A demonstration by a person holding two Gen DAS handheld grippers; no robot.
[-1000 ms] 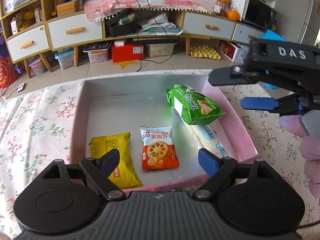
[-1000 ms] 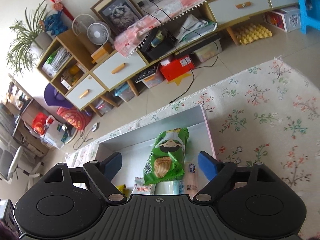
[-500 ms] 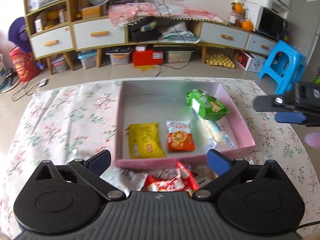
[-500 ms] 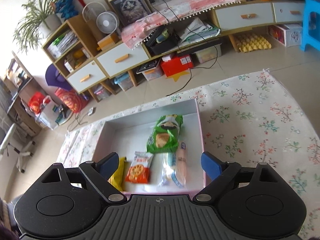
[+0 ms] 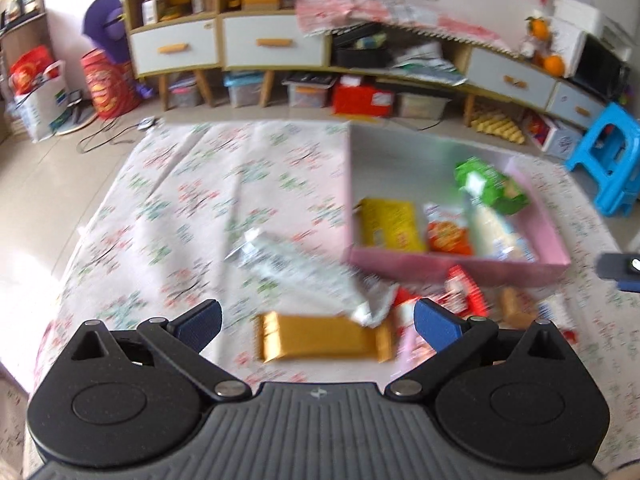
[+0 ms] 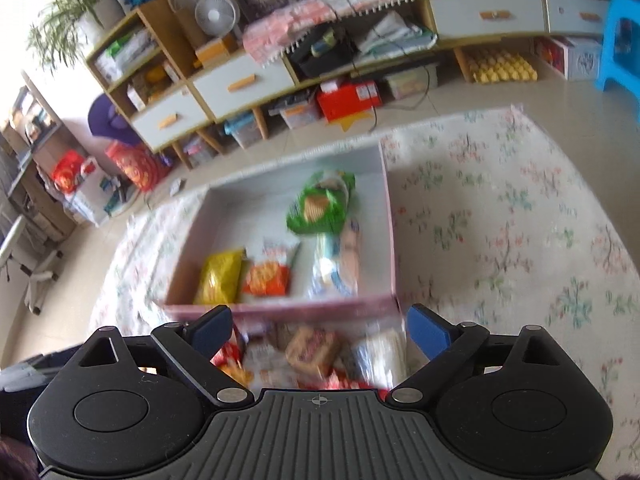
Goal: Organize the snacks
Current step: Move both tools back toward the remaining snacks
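Observation:
A pink box [image 5: 456, 266] [image 6: 280, 313] on the floral cloth holds a yellow packet [image 5: 388, 224] [image 6: 220, 276], an orange biscuit packet [image 5: 446, 236] [image 6: 266, 278], a pale long packet [image 5: 494, 232] [image 6: 338, 260] and a green chip bag [image 5: 490, 186] [image 6: 322, 204]. Loose snacks lie in front of the box: a silver wrapper [image 5: 304, 272], a gold bar [image 5: 324, 338], red packets [image 5: 464, 296] and a brown biscuit pack [image 6: 312, 350]. My left gripper [image 5: 318, 320] is open and empty above the gold bar. My right gripper [image 6: 318, 330] is open and empty above the loose pile.
The floral cloth [image 5: 192, 208] [image 6: 520, 240] covers the table. A low cabinet with drawers [image 5: 272, 46], storage bins and a blue stool [image 5: 612, 160] stand behind on the floor. The right gripper's tip [image 5: 620, 268] shows at the right edge of the left wrist view.
Both grippers have pulled back from the box toward the near side. The left one has also swung left, so the loose snack pile now shows under both.

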